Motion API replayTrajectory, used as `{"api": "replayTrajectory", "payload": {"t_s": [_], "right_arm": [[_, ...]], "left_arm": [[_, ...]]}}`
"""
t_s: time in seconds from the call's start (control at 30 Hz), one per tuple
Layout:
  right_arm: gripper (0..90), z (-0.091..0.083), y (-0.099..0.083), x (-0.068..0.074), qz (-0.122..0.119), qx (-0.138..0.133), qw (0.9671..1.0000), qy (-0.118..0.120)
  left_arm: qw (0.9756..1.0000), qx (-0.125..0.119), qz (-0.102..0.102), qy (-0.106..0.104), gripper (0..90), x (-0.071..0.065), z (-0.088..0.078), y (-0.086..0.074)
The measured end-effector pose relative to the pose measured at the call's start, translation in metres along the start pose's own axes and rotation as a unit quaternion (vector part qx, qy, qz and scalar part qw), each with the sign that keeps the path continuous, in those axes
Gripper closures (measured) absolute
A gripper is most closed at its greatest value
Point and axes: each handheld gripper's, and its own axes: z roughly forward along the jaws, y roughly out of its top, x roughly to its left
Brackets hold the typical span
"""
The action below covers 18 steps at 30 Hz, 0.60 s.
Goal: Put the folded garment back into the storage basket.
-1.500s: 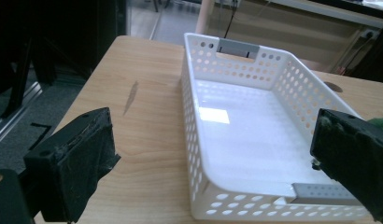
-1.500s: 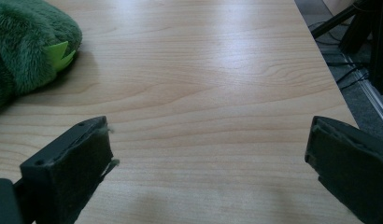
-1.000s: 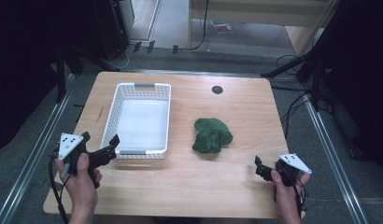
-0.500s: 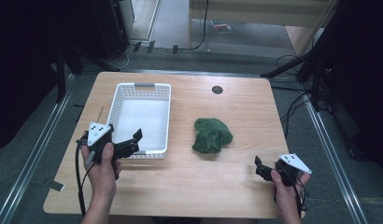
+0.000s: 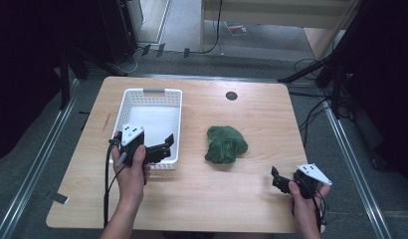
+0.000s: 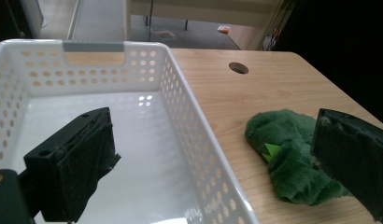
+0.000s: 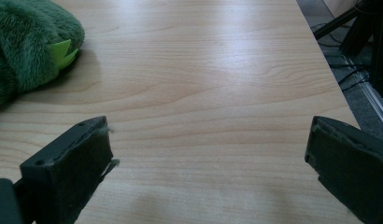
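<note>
1. High view: the left gripper hangs over the near right corner of the white basket, fingers spread wide and holding nothing. It aims rightward at the green plush toy, which lies on the bare counter just to the right of the basket and apart from its wall. The right gripper sits low by the near right edge, fingers also parted and empty, with the toy up and to its left. The two look about equally far from the toy, and I'd give the left gripper the edge since it already points at it.

2. Left gripper view: one finger stands over the basket floor and the other over the counter, so the basket's right wall runs between them. The toy lies ahead and right, partly behind the right finger. It's a crumpled heap with no clear long axis, and a small light-green tag shows on it.

3. Right gripper view: wide-open fingers frame plain wood. The toy peeks in at the top left corner, well apart from the left finger.
</note>
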Motion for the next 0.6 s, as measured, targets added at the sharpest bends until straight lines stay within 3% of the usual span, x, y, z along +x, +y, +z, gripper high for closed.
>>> {"api": "replayTrajectory", "payload": {"t_s": [0.6], "right_arm": [[0.8, 0.0, 0.0, 0.0, 0.005, 0.001, 1.0, 0.001]], "left_arm": [[0.9996, 0.013, 0.0, -0.026, 0.7, -0.033, 0.033, 0.01]]}}
